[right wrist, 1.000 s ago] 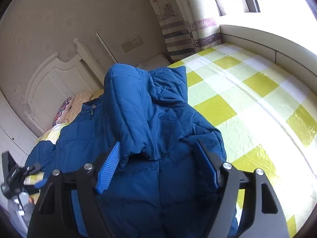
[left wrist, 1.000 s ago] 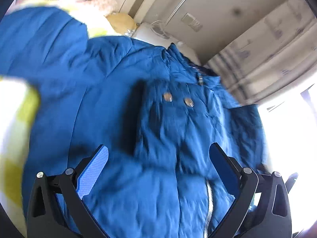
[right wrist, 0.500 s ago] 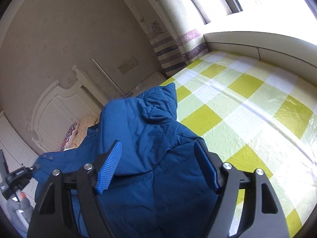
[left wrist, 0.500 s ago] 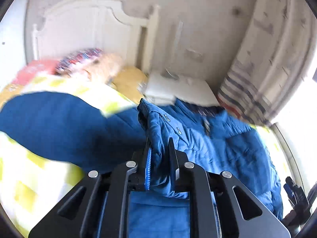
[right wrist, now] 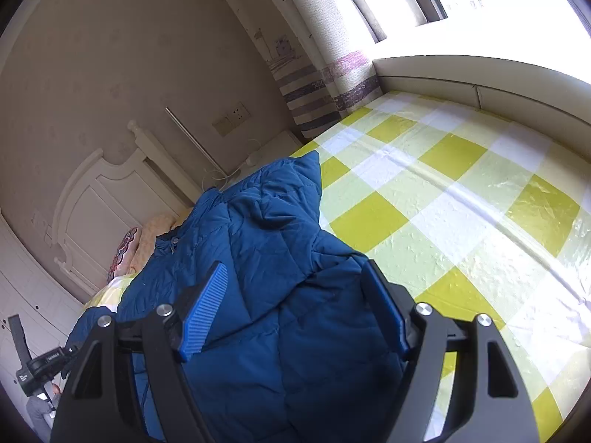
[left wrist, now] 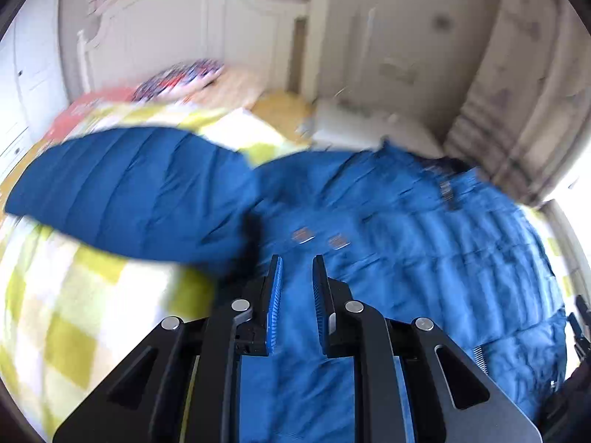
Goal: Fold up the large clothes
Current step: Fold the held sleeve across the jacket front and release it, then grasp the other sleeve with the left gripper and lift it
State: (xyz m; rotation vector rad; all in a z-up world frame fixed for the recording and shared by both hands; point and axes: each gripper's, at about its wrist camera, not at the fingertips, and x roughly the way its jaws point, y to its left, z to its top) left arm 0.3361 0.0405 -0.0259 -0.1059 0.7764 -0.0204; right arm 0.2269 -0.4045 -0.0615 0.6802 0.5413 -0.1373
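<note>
1. Bedroom setting: a bed (right wrist: 461,199) under a yellow-green and white checked cover fills the scene, with a white headboard (left wrist: 177,33) against a beige wall and a patterned curtain (right wrist: 314,74) beside a bright window.
2. Left gripper (left wrist: 297,295) first: its blue-padded fingers (left wrist: 275,302) stand parallel with only a narrow gap between them. Jacket fabric shows through that gap, but the view is blurred and I cannot tell whether the pads pinch any of it or just hover above.
3. Right gripper (right wrist: 295,306) now: jaws spread wide, nothing clamped. Its blue ribbed pads (right wrist: 203,313) sit either side of a raised fold of the jacket, and whether they touch the cloth is not clear.
4. On to the blue puffer jacket (left wrist: 406,240): it lies spread on the bed, quilted in horizontal channels, creased and puffy.
5. One sleeve (left wrist: 129,192) stretches out to the left across the checked cover in the left wrist view, lying flat and broad.
6. Two small metal snaps (left wrist: 321,238) sit side by side on the jacket front, just beyond the left fingertips.
7. From the right wrist view, a doubled-over section (right wrist: 273,221) rises in a peaked hump, its tip pointing toward the headboard end, with bare checked cover to its right.
8. Pillows (left wrist: 177,77), colourful and blurred, rest by the headboard beyond the sleeve.
</note>
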